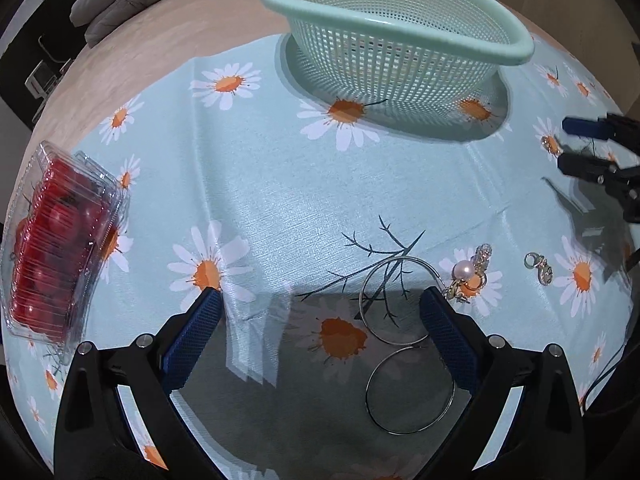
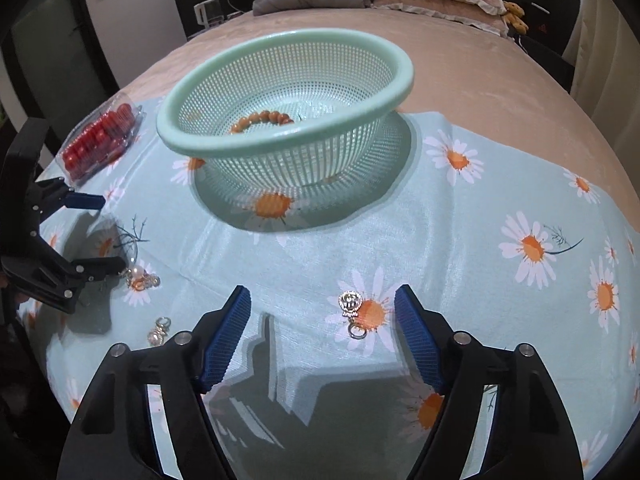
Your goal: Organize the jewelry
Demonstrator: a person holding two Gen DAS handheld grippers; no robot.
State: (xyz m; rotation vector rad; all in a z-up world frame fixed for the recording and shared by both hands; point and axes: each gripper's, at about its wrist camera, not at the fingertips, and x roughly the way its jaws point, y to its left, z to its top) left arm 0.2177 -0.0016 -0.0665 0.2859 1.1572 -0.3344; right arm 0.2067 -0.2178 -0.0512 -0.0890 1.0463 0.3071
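My right claw (image 2: 322, 312) hangs half open over the small silver charm (image 2: 351, 307) at lower centre of the frame, nothing gripped. Charm's tiny and flat on the cloth (image 2: 460, 248), so I'd guess the pads pinch fabric instead, or flick it away from the basket (image 2: 280, 138).

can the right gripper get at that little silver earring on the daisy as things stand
Probably yes. The small silver earring lies flat on the cloth between the right gripper's open jaws, untouched by the pads, with nothing over it. The basket sits well behind.
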